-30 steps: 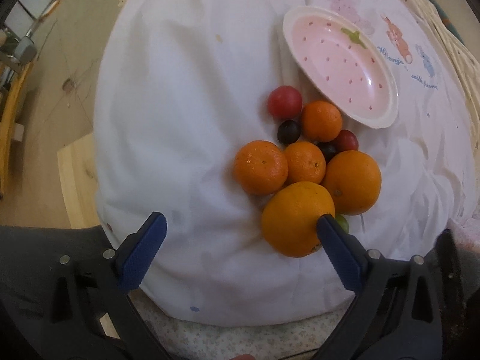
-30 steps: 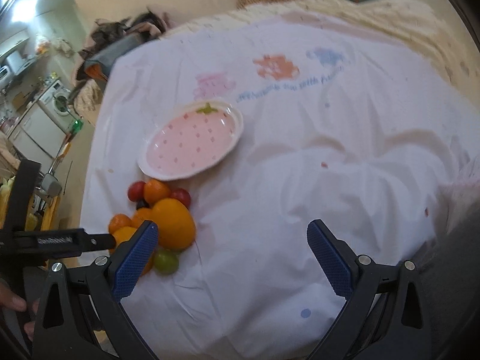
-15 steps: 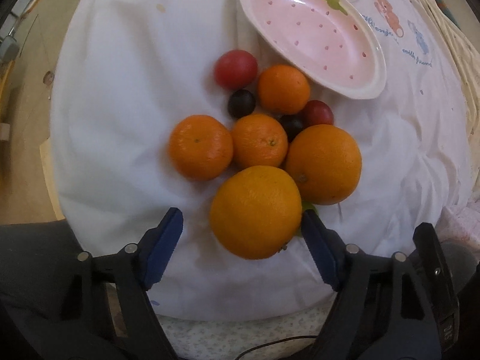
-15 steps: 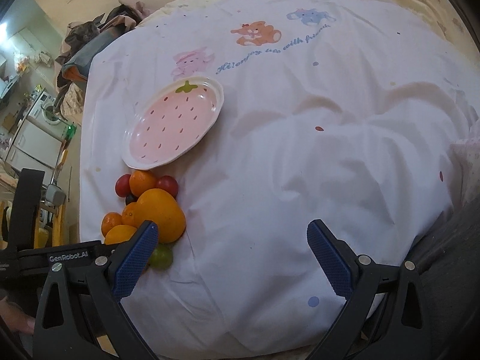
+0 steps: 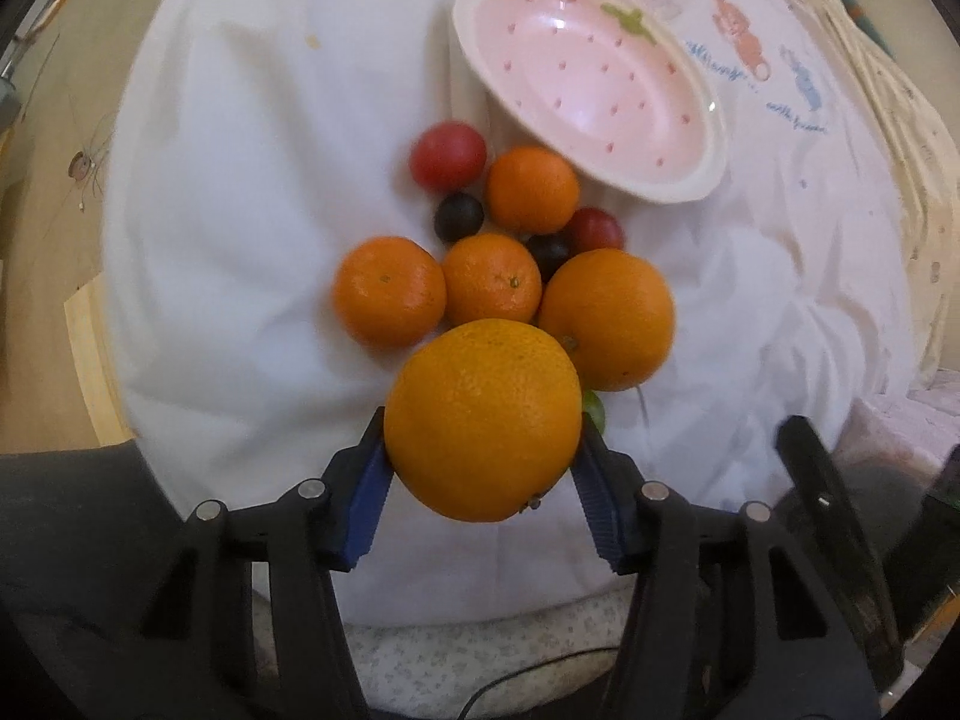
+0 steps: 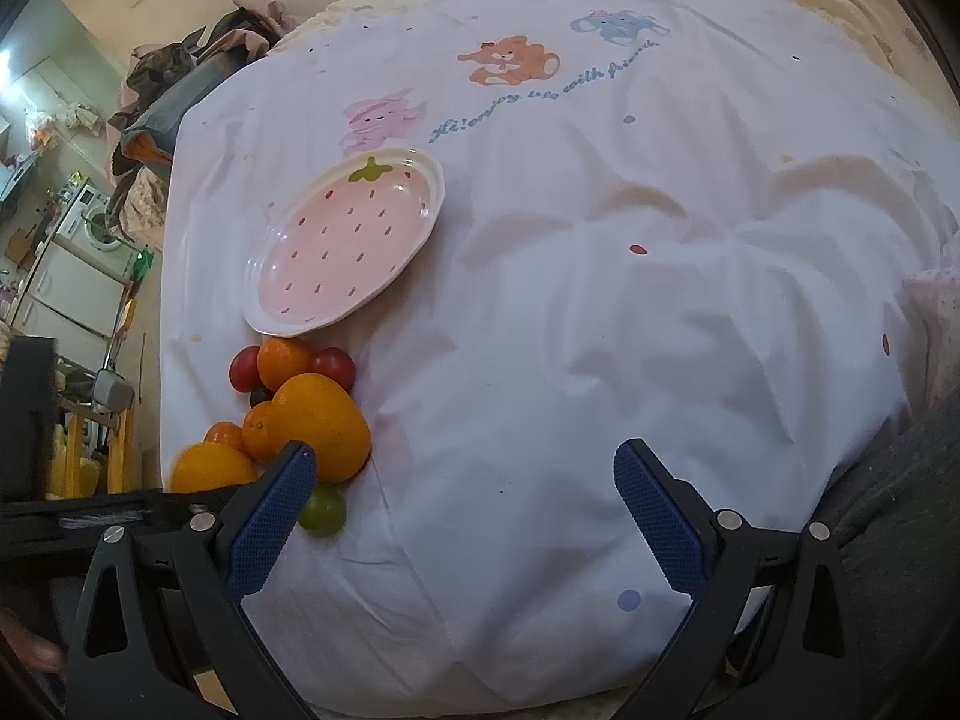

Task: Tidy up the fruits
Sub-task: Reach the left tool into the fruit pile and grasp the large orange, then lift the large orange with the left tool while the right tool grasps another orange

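My left gripper (image 5: 483,483) is shut on a large orange (image 5: 483,420), its blue pads pressed on both sides. Behind it lie a second large orange (image 5: 606,318), three small mandarins (image 5: 390,291), red tomatoes (image 5: 447,156), dark plums (image 5: 459,216) and a green fruit (image 5: 594,411), mostly hidden. A pink strawberry-pattern plate (image 5: 588,96) sits just beyond the pile, with nothing on it. In the right wrist view the held orange (image 6: 210,468), the pile (image 6: 318,417), the green fruit (image 6: 322,510) and the plate (image 6: 348,240) are at the left. My right gripper (image 6: 465,510) is open over bare sheet.
Everything lies on a white sheet (image 6: 600,300) with cartoon animal prints over a soft, wrinkled bed. The bed's left edge drops to a wooden floor (image 5: 48,180). Clothes (image 6: 180,78) and appliances (image 6: 84,228) stand beyond the far left.
My left gripper moved forward around the nearest large orange and closed on it. My right gripper stayed open and shifted slightly.
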Available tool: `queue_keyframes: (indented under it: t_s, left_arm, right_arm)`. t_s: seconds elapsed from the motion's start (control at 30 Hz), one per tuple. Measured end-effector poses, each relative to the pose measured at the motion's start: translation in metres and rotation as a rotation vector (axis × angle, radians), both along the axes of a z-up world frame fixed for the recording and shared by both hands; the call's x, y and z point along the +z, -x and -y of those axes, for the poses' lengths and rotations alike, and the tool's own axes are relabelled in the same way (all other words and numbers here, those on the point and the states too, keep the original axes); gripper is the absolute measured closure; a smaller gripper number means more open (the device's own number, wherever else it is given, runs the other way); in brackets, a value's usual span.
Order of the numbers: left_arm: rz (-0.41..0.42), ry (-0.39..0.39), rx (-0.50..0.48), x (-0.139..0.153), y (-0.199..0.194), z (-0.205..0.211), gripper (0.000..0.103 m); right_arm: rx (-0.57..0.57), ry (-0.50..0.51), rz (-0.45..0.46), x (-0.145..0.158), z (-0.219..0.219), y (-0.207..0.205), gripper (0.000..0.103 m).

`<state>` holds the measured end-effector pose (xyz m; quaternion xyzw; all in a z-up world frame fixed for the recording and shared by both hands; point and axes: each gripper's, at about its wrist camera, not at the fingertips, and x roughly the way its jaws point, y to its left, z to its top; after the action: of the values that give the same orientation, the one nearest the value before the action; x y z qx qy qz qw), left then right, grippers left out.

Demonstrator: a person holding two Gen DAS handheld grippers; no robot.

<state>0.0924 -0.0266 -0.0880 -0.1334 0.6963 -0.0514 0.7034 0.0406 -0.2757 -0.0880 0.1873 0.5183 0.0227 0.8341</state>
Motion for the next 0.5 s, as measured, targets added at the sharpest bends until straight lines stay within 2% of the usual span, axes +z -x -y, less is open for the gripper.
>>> queue_keyframes:
  t_s: [0.27, 0.37, 0.5]
  left_arm:
    - [0.103, -0.034, -0.014, 0.036, -0.007, -0.033, 0.051]
    - [0.122, -0.04, 0.01, 0.037, -0.015, -0.046, 0.051]
    - [0.123, -0.01, 0.038, 0.026, -0.017, -0.055, 0.051]
  right_arm:
    - [0.045, -0.03, -0.014, 0.002, -0.002, -0.004, 0.002]
    - [0.086, -0.053, -0.053, 0.001, -0.005, -0.011, 0.002]
    - [0.145, -0.118, -0.121, -0.005, -0.013, -0.025, 0.002]
